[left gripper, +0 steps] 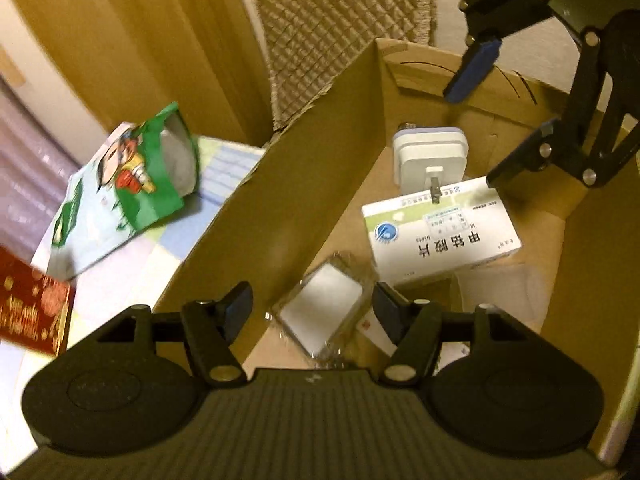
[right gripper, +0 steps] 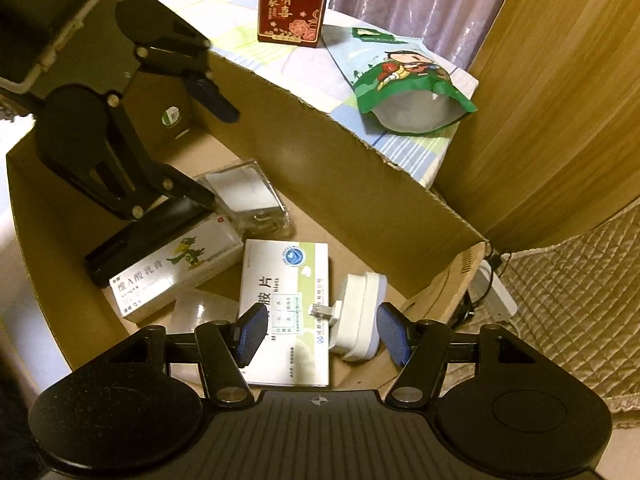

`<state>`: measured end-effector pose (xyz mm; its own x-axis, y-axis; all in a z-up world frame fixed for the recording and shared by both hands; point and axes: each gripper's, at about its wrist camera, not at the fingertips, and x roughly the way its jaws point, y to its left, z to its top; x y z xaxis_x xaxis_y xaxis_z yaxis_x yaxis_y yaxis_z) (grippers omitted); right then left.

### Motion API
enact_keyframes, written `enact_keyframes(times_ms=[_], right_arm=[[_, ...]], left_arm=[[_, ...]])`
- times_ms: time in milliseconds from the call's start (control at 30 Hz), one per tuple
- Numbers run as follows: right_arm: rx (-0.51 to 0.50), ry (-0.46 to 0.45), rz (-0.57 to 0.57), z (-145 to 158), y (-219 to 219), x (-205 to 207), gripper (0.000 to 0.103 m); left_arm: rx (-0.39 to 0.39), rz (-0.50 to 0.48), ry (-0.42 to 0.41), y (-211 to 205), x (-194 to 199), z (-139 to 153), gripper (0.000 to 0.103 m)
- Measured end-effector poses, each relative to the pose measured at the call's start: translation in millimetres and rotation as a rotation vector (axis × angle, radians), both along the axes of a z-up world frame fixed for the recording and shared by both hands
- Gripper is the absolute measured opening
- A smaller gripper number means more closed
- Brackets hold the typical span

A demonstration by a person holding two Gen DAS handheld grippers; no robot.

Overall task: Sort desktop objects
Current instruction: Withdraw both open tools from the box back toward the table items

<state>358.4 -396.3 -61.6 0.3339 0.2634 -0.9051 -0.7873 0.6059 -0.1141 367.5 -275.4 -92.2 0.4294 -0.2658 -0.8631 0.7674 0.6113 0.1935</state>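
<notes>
Nearest the right wrist camera, the right gripper (right gripper: 322, 334) hangs over the open brown cardboard box (right gripper: 340, 168) with its blue-padded fingers (right gripper: 252, 334) apart and nothing between them. Directly under them, on the box floor, lie a white wall charger with folded prongs (right gripper: 358, 322) and a white-and-green flat medicine carton (right gripper: 286, 304), touching each other. Farther into the box from that carton sit a longer white carton printed with a green cartoon bird (right gripper: 176, 270), a black rectangular bar (right gripper: 136, 246) just beside it, and a clear plastic case holding a white card (right gripper: 248, 196).

The left gripper (left gripper: 312, 306) hovers over the box too, fingers spread wide above the clear case, gripping nothing.

Outside the box, beyond its long wall, a green-and-white cartoon-printed pouch (right gripper: 404, 84) lies on the checked cloth of the bench (right gripper: 248, 40), with a dark red box with gold lettering (right gripper: 294, 2) standing near it.
</notes>
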Motion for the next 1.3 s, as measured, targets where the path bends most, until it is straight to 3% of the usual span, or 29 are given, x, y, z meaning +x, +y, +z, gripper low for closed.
enact_keyframes(times_ms=[433, 833, 1300], right_arm=[[0.042, 0.052, -0.029, -2.6, 8.3, -12.6, 0.064], [0.068, 0.043, -0.078, 10.0, 2.3, -34.1, 0.064], [0.139, 0.006, -0.215, 36.7, -8.3, -67.4, 0.064]], left_arm=[[-0.025, 0.224, 0.029, 26.4, -26.3, 35.4, 0.071], [-0.048, 0.272, -0.019, 36.3, -53.8, 61.1, 0.076], [-0.111, 0.301, -0.078, 50.7, -91.1, 94.1, 0.083]])
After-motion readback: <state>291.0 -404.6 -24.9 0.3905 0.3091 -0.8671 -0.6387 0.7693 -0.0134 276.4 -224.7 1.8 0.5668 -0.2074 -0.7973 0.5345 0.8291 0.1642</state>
